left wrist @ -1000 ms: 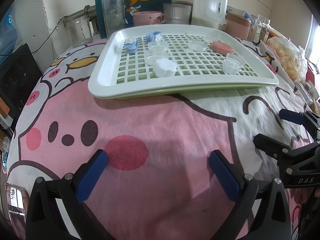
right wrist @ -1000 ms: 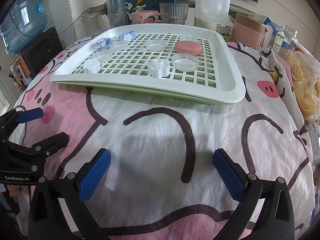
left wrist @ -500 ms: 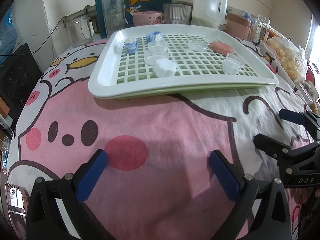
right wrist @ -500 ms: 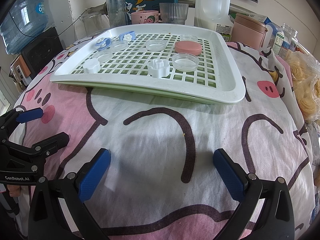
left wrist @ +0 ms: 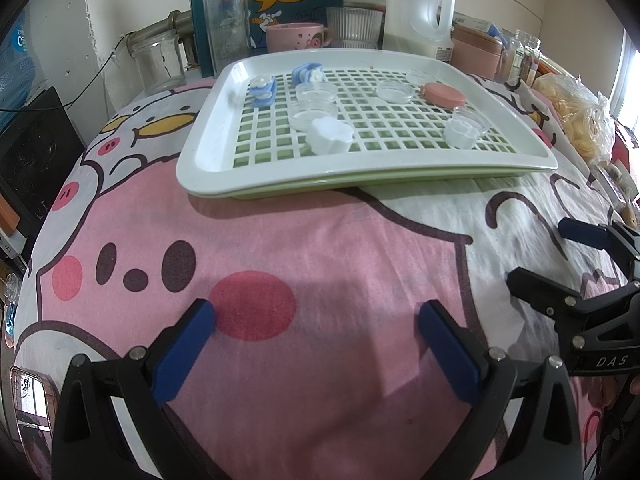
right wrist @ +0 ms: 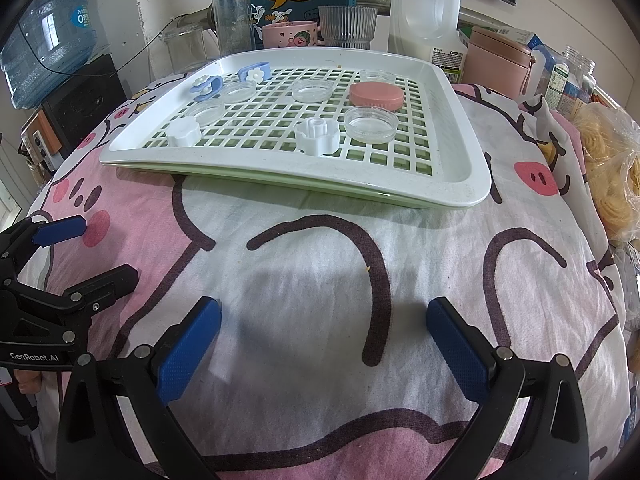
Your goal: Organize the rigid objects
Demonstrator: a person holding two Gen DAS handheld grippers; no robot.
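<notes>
**Small hard pieces wait on the tray, both hand-held grippers spread and empty**

On the left of the slatted white tray (right wrist: 460,152) lie two blue flower clips (right wrist: 206,87), near its far corner. They look light, stiff plastic; a pinch across the loop's flat sides should hold, though the little flower may turn in the pads. Toward the front left sits a white scalloped cap (right wrist: 183,133), solid side up; its lobed rim gives the pads some bite. Clear shallow dishes (right wrist: 312,90) are scattered across the middle. These seem thin, smooth and slippery, so I would take each across its full width at the wall, gently, since brittle plastic may crack or squirt out. A second scalloped cap (right wrist: 317,141) lies hollow side up in front, just beside another clear dish (right wrist: 372,124). Behind that, toward the right, rests the pink round lid (right wrist: 376,95), the widest and likely the heaviest piece, still light; it needs a wide opening.

The left hand-held gripper (left wrist: 316,340) hovers low over the patterned cloth (left wrist: 320,248) on the worktop, fingers wide apart, holding nothing. The right hand-held gripper (right wrist: 322,340) is likewise wide open and empty. Every piece lies ahead of both, well apart from them, beyond the tray's near rim.
</notes>
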